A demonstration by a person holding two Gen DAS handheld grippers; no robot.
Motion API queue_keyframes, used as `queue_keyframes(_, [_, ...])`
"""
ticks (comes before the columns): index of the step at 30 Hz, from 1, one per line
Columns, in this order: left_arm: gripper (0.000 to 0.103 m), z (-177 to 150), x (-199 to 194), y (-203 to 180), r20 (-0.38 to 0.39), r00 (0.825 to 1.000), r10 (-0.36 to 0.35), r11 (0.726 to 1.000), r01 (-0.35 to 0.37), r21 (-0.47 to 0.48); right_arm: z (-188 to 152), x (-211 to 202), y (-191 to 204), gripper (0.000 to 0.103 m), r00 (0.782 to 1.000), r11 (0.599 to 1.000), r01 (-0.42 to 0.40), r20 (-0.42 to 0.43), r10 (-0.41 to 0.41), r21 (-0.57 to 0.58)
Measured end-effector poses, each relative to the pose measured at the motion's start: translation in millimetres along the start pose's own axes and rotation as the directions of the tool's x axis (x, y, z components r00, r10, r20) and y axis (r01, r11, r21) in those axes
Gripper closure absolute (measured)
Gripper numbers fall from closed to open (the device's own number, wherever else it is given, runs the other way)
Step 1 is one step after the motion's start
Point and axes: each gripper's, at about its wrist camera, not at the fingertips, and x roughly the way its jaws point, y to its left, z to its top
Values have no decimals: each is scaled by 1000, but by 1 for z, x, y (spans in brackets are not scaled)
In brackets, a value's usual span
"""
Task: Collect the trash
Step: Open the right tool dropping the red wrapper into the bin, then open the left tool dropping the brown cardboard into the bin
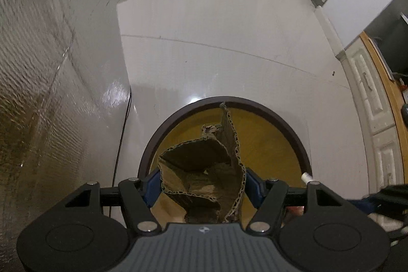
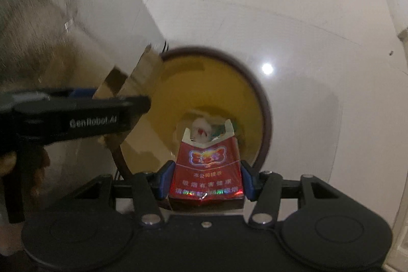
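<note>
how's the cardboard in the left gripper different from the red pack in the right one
The cardboard is brown, torn and crumpled, with ragged corrugated edges; the red pack is glossy, printed and boxy. The cardboard sprawls past the left gripper; the pack fits squarely in the right gripper, its top open. Both are clamped between jaws above the yellow-lined bin.

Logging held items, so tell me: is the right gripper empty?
No, the right gripper is shut on a red cigarette pack.
</note>
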Motion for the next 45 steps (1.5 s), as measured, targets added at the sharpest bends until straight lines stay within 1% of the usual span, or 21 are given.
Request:
queue_keyframes(5, [37, 2, 8, 6, -2, 1000, -18, 999, 18, -50, 8, 32, 13, 48, 995, 999, 7, -95, -11, -45])
queue_keyframes(7, [37, 1, 11, 7, -2, 999, -33, 998, 32, -46, 12, 41, 18, 48, 993, 998, 12, -120, -19, -57])
queue_keyframes(10, [37, -1, 17, 9, -12, 999, -46, 999, 46, -30, 14, 55, 21, 48, 986, 999, 12, -164, -19, -44])
queue_keyframes(14, [37, -1, 28, 11, -48, 997, -56, 998, 54, -37, 12, 63, 21, 48, 983, 999, -2, -183, -6, -41])
queue_keyframes(18, [37, -1, 34, 11, -65, 996, -54, 998, 52, -27, 5, 69, 21, 47, 978, 998, -7, -206, -5, -56])
queue_keyframes(19, [37, -2, 34, 11, -69, 996, -53, 998, 51, -30, 4, 69, 21, 42, 978, 998, -9, -209, -3, -56])
queue_keyframes(20, [37, -2, 36, 12, -76, 996, -55, 998, 52, -38, 3, 69, 20, 30, 978, 998, -14, -209, 2, -56])
queue_keyframes(22, [37, -3, 38, 13, -89, 995, -51, 998, 47, -49, 1, 67, 19, 19, 979, 998, -27, -202, 16, -51])
queue_keyframes(25, [36, -5, 41, 13, -103, 994, -42, 998, 37, -50, -1, 64, 16, 19, 981, 999, -28, -192, 19, -42])
queue_keyframes(29, [36, -7, 45, 13, -127, 990, -55, 997, 48, -55, -3, 65, 10, 16, 982, 999, -17, -186, 12, -27])
queue_keyframes(31, [35, -7, 46, 13, -134, 990, -49, 998, 44, -39, -4, 74, 5, 15, 983, 1000, -16, -184, 11, -22])
queue_keyframes(32, [32, -7, 46, 11, -139, 989, -43, 999, 40, -26, -4, 75, 4, 14, 983, 1000, -18, -183, 13, -22])
queue_keyframes(34, [30, -6, 47, 11, -140, 990, -23, 1000, 22, -9, -6, 76, 4, 13, 982, 1000, -20, -187, 15, -21])
queue_keyframes(38, [14, -5, 47, 11, -146, 989, 21, 1000, -19, 15, -8, 82, 3, 10, 981, 999, -21, -195, 14, -30])
queue_keyframes(43, [10, -4, 46, 8, -167, 983, 78, 995, -68, 67, -9, 83, 2, 7, 981, 999, -20, -194, 15, -25])
queue_keyframes(45, [9, -4, 45, 7, -173, 981, 85, 994, -73, 77, -10, 81, 3, 6, 981, 1000, -21, -193, 16, -21])
